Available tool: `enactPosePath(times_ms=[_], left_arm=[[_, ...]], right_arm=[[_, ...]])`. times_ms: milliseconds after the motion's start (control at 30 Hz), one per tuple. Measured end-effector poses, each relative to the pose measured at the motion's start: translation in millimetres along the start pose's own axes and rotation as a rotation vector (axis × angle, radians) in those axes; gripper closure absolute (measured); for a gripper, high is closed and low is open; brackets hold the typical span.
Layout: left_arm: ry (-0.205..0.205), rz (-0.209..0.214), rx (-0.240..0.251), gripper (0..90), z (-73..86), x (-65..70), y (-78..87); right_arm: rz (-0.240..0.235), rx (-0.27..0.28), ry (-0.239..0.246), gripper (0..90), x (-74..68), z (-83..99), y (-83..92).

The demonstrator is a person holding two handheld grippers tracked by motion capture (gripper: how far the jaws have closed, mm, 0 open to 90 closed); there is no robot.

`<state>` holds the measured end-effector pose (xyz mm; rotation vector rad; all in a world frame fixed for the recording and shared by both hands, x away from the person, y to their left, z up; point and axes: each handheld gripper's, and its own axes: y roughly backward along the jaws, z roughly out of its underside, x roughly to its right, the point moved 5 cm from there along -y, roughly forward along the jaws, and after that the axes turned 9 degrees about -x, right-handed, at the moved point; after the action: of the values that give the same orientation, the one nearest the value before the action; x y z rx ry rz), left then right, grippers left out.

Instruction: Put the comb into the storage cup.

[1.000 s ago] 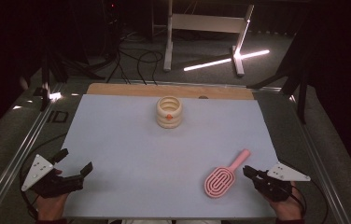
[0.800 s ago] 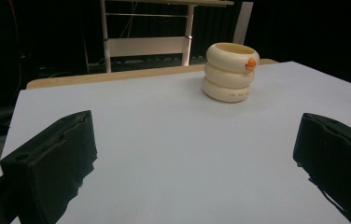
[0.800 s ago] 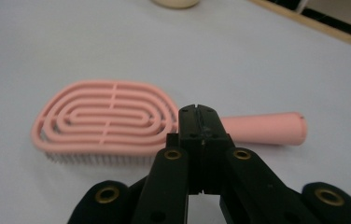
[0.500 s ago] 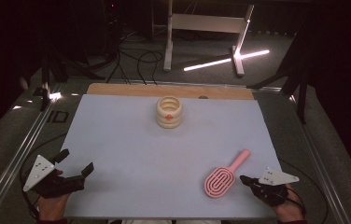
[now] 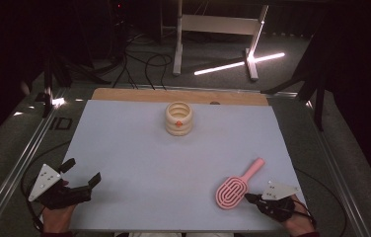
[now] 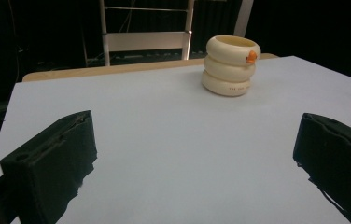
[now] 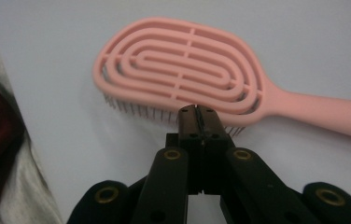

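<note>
1. Right gripper view looks along the right gripper, whose two black jaws are pressed together with nothing between them; their tips sit at the near edge of the pink hairbrush, right against the bristle row, though whether they touch the bristles I cannot tell.
2. High view places that right gripper at the near right corner of the white mat, low and pointing left toward the brush, with the person's right hand behind it.
3. The pink hairbrush lies flat on the mat, bristles down, just left of the closed jaw tips; its oval head is on the near side and its handle runs away to the far right.
4. The left gripper rests at the near left edge of the mat, held by the left hand; its jaws stand wide apart and hold nothing, and the left gripper view shows bare mat between them.
5. A cream ringed cup with a small orange mark stands upright toward the far middle of the mat, well apart from both grippers and from the brush.
6. Beyond the mat's far edge runs a strip of wooden tabletop.
</note>
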<state>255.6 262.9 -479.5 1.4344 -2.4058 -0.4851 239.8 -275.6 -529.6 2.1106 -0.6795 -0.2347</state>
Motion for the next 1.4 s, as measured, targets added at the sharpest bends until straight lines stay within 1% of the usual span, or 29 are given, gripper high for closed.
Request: enactPosePath(times_ms=[67,267,467,500,667,833,933,1033,1100,1267,1400], left_arm=[[-0.002,0.000,0.000,0.0,-0.2,0.3,-0.1],[0.000,-0.002,-0.005,0.0,0.8,0.0,-1.1],[0.000,-0.001,-0.008,0.0,1.2,0.4,-2.2],[-0.002,-0.001,-0.011,0.0,1.4,0.3,-2.2],[-0.002,-0.002,-0.013,0.0,1.9,0.5,-2.6],[0.000,-0.002,-0.014,0.0,2.3,0.5,-2.2],[0.004,-0.003,-0.011,0.0,2.2,-0.1,-1.3],[0.007,-0.003,-0.009,0.0,2.1,-0.2,-1.1],[0.009,-0.003,-0.008,0.0,2.1,-0.1,-1.0],[0.010,-0.002,-0.011,0.0,2.6,0.1,-1.5],[0.011,-0.003,-0.013,0.0,2.9,-0.6,-1.0]], right_arm=[[-0.007,-0.004,0.013,90.0,-1.6,-1.3,-1.1],[-0.020,-0.013,0.025,90.0,-5.1,-4.3,-5.2],[-0.007,-0.011,0.042,90.0,-7.0,-9.5,-10.7],[-0.003,-0.015,0.050,90.0,-8.4,-12.3,-14.1],[0.005,-0.024,0.064,90.0,-11.0,-18.8,-20.2],[0.020,-0.035,0.065,90.0,-10.4,-23.2,-24.8],[0.028,-0.045,0.048,90.0,-6.5,-27.0,-27.1],[0.032,-0.046,0.047,90.0,-5.7,-28.2,-27.8],[0.041,-0.057,0.034,90.0,-3.2,-33.4,-31.4],[0.047,-0.069,0.031,90.0,-0.6,-39.9,-37.5],[0.049,-0.082,0.016,90.0,1.5,-46.5,-42.3]])
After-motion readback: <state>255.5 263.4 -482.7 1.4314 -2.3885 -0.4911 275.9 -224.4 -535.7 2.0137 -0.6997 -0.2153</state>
